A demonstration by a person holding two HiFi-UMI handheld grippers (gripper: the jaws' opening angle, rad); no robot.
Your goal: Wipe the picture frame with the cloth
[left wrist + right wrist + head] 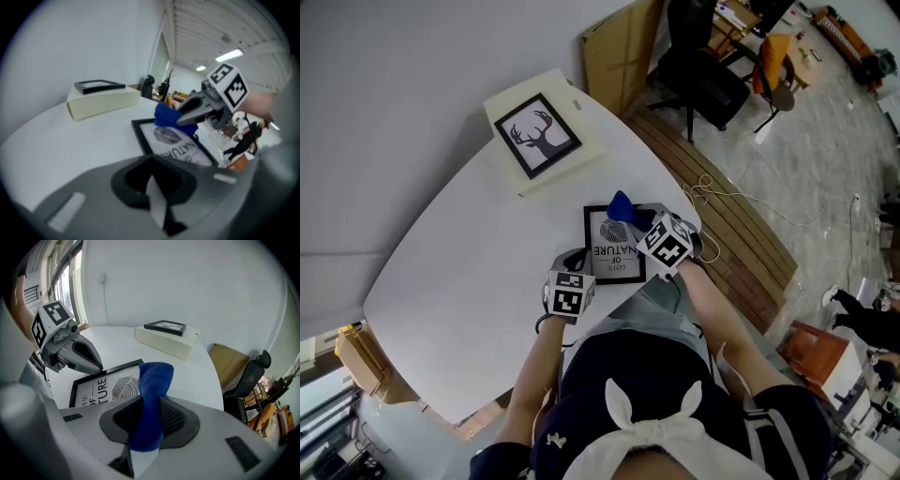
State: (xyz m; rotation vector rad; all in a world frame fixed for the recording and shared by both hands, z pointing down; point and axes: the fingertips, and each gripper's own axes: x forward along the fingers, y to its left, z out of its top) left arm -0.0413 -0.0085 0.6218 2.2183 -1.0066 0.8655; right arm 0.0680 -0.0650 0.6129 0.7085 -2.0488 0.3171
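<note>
A black picture frame with a leaf print and the words "OF NATURE" lies flat on the white table, near its front edge. My right gripper is shut on a blue cloth and holds it over the frame's far end. In the right gripper view the cloth stands up out of the jaws of the right gripper, above the frame. My left gripper is at the frame's near left corner. Its jaws look shut and hold nothing, and its tip is at the frame's edge.
A cream box at the table's far side carries a second black frame with a deer print. Beyond the table's right edge are a cardboard sheet, a black office chair, a wooden floor strip and a loose cable.
</note>
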